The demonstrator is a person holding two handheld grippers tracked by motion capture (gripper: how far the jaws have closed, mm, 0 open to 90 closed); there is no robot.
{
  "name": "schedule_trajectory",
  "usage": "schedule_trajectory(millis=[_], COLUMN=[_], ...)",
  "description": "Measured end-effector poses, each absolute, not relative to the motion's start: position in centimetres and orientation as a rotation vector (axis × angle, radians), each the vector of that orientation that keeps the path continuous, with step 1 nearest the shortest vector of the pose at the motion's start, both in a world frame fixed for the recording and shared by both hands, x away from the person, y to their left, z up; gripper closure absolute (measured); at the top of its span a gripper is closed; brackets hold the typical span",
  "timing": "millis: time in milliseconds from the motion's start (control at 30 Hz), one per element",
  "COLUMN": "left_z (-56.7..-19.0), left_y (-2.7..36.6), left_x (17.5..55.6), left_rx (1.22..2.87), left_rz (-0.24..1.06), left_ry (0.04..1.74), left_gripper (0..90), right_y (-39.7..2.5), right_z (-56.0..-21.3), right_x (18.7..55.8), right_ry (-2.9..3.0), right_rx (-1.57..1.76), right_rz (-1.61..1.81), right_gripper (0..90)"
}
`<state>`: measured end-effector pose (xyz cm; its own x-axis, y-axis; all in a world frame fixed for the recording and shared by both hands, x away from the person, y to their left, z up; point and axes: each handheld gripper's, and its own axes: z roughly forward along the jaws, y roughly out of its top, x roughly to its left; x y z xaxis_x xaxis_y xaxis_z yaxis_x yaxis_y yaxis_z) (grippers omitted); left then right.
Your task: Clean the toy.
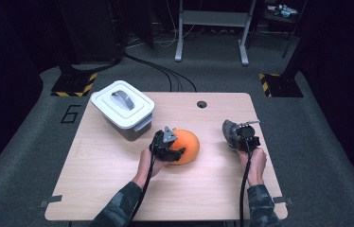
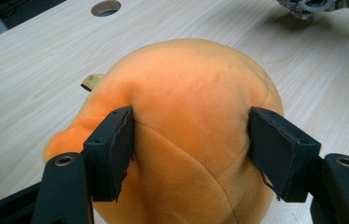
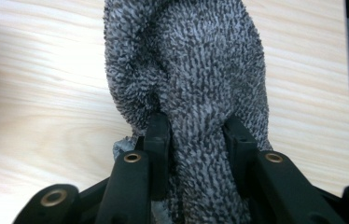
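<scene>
Grey plush [image 3: 186, 84] lengthwise between the right gripper's [image 3: 196, 135] jaws, pointing away.

One orange plush toy [image 1: 186, 145] lies near the middle of the tabletop [image 1: 99, 179]. One grey terry cloth [image 1: 230, 131] sits toward the right edge. One lidded white container [image 1: 122, 109] stands by the far left corner. Two grippers work there, the left gripper [image 1: 174, 147] and the right gripper [image 1: 241, 137].

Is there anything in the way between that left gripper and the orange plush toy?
Nothing visible. The left gripper already has its jaws on either side of the orange plush toy, pads pressing into the fabric.
</scene>
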<state>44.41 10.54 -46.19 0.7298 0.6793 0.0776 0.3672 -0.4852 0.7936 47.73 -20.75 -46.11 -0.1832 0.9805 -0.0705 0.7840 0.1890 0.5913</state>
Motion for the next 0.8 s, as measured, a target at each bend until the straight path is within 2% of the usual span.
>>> schedule_trajectory(millis=[133, 233, 267, 400, 500, 800], left_z=[-46.2, -46.2, -46.2, -46.2, -46.2, -46.2], left_y=[10.5, 10.4, 10.4, 10.3, 10.3, 10.3], left_x=[44.4, 44.4, 44.4, 44.4, 44.4, 44.4], left_rx=[2.134, 2.133, 2.134, 2.132, 2.128, 2.137], left_rz=[0.497, 0.502, 0.503, 0.503, 0.503, 0.512], left_ry=[0.781, 0.786, 0.790, 0.791, 0.794, 0.793], left_gripper=[31.9, 31.6, 31.6, 31.1, 30.9, 29.0], right_y=[-21.7, -22.1, -22.2, -22.8, -23.1, -23.2], right_z=[-46.6, -47.2, -47.5, -48.5, -48.3, -47.3], right_x=[48.1, 48.4, 48.6, 49.0, 48.3, 45.0], right_ry=[2.012, 1.992, 1.997, 1.997, 1.981, 1.955], right_rx=[1.678, 1.707, 1.717, 1.752, 1.722, 1.649], right_rz=[0.557, 0.531, 0.520, 0.559, 0.630, 0.810], right_gripper=[64.5, 57.3, 53.7, 28.6, 17.5, 6.1])
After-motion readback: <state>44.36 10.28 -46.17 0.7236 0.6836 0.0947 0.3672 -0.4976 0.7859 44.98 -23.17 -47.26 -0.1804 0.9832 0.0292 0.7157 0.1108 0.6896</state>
